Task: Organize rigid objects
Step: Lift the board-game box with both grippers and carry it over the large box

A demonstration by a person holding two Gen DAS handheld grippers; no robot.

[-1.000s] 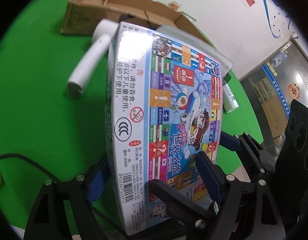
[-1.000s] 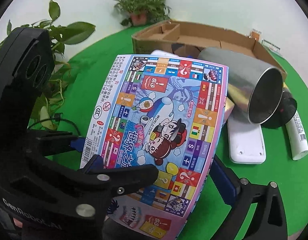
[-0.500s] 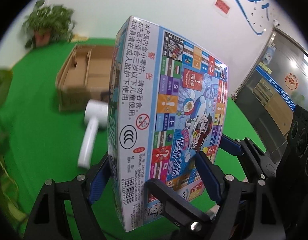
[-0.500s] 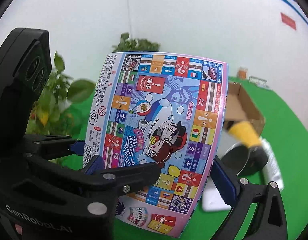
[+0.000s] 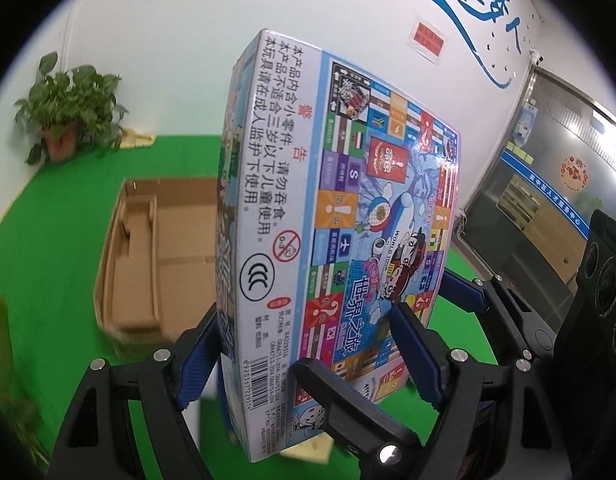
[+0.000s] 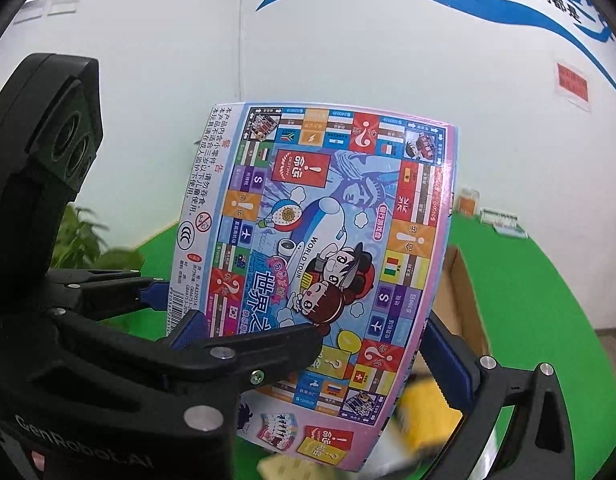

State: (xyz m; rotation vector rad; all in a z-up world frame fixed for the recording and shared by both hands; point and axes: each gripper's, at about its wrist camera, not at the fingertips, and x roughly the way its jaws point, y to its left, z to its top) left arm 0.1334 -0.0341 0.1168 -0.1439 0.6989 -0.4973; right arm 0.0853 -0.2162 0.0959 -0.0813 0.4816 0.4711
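We see the green table (image 5: 67, 208) below, and far on it the open cardboard box (image 5: 155, 260), which looks empty. The game box (image 5: 340, 216) is in the air above the table. Our left gripper (image 5: 303, 348) and right gripper (image 6: 320, 344) both pinch its near end. Putting it in is, we think, not yet done.

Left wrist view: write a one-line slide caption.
Both grippers, left and right, hold a board game box upright above a green table and open cardboard box.
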